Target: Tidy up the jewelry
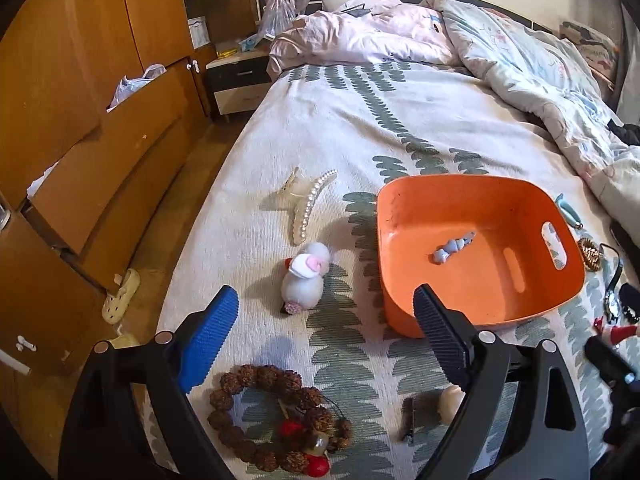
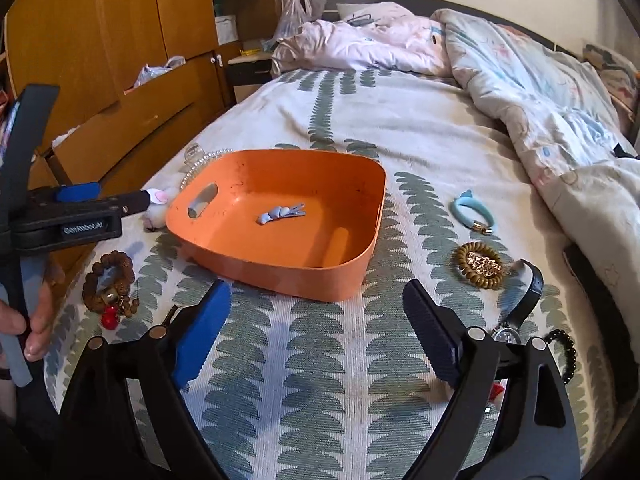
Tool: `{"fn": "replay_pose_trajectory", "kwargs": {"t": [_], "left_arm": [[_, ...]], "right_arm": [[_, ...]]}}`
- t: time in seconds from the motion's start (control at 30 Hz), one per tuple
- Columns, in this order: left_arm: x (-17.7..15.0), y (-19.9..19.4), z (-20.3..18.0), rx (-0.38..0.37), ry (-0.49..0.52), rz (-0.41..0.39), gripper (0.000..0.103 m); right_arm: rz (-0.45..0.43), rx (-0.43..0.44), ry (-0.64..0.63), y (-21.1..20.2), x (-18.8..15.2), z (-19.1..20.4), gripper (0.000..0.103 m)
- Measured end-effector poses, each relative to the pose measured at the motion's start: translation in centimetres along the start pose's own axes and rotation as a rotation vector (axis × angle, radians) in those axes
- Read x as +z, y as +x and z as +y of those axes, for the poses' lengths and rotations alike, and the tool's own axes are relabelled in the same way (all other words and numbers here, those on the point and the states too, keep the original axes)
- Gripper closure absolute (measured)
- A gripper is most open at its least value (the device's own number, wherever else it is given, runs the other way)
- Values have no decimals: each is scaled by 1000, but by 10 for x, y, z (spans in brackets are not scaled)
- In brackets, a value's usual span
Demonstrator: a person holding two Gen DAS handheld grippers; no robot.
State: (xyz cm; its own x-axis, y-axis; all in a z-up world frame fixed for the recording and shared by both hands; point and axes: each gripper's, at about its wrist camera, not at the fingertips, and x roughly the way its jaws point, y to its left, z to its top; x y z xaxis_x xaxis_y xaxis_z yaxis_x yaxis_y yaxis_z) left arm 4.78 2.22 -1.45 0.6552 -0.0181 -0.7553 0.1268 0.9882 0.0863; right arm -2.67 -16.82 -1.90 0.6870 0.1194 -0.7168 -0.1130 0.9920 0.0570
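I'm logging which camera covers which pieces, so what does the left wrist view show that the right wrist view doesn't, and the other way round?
Only the left wrist view shows the long pearl-studded hair claw in full, plus a small cream-tipped clip by its fingers.

Only the right wrist view clearly shows the light blue padded bracelet, the black beaded bracelet and the open left gripper from the side.

Both show the orange plastic basket holding a pale blue hair clip, the brown seed-bead bracelet and the gold coil hair tie.

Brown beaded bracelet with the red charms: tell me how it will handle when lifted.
The brown beaded bracelet is strung loose beads, so it will probably sag floppy. Its rough round beads should grip rather than slip. The dangling red charms will likely swing.
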Motion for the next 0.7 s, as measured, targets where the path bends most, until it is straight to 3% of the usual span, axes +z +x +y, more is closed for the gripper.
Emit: {"fn": "replay_pose_trajectory", "kwargs": {"t": [0.2, 0.37, 0.6, 0.7], "left_arm": [[5, -7, -9, -6, 18, -10, 13], [8, -9, -4, 22, 13, -4, 10], [9, -3, 18, 74, -23, 35, 10], [11, -2, 29, 72, -48, 47, 10]], "right_arm": [[-21, -4, -33, 0, 16, 13, 12], [7, 80, -63, 11, 40, 27, 12], [142, 101, -72, 75, 70, 37, 14], [219, 77, -73, 108, 73, 35, 21]]}}
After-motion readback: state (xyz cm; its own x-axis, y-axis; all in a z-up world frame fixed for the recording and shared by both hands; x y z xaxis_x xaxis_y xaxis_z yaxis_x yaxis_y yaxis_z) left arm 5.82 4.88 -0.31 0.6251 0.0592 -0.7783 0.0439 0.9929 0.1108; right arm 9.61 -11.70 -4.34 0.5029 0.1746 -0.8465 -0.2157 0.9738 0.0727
